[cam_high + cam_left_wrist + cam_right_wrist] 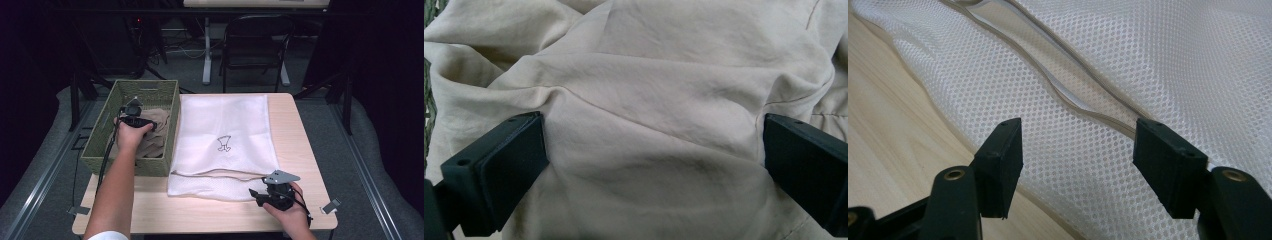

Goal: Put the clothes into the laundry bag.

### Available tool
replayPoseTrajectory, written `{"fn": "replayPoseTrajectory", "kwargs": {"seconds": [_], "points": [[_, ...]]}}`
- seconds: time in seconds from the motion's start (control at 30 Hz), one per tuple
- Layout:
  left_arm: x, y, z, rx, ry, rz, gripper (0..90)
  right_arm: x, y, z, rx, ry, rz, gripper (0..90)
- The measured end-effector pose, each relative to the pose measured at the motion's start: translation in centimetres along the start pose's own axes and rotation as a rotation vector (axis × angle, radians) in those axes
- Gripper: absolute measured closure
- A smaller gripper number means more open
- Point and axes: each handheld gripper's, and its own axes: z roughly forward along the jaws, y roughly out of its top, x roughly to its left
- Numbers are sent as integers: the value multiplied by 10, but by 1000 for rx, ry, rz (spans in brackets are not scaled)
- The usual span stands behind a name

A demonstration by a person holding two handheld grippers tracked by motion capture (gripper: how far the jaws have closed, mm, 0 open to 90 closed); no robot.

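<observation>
Crumpled beige cloth [649,125], soft and matte, bulges between the left tool [651,160].

The beige garment [649,100] runs past every edge of the left gripper view around the left gripper [654,150], the person's hand [131,134] hides part of it in the basket [167,125], and the mesh bag [1158,65] is cropped beyond the right gripper [1078,155].

No legible text or labels
</observation>
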Motion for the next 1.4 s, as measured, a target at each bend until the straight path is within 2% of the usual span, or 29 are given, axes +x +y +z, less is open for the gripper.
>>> {"fn": "replayPoseTrajectory", "kwargs": {"seconds": [0.1,0.43,0.67,1.0,1.07,1.13,1.2,1.27,1.4], "points": [[0,0,1,8,10,6,0,0,0,0,-1,1,1,362],[0,1,5,20,-16,4,0,0,0,2,-3,3,5,359],[-1,2,9,25,-11,8,0,1,0,3,4,6,0,355],[-1,5,17,25,-17,-42,0,0,1,4,3,14,3,355],[-3,7,18,39,-5,-34,0,0,1,4,4,14,2,355],[-8,10,20,59,27,-28,0,0,1,4,6,14,5,355],[-9,10,21,55,35,-31,0,0,1,4,6,18,5,354],[-12,10,23,57,54,-16,0,0,1,4,3,16,7,355],[-10,11,26,62,52,-24,0,-1,1,3,1,18,7,355]]}}
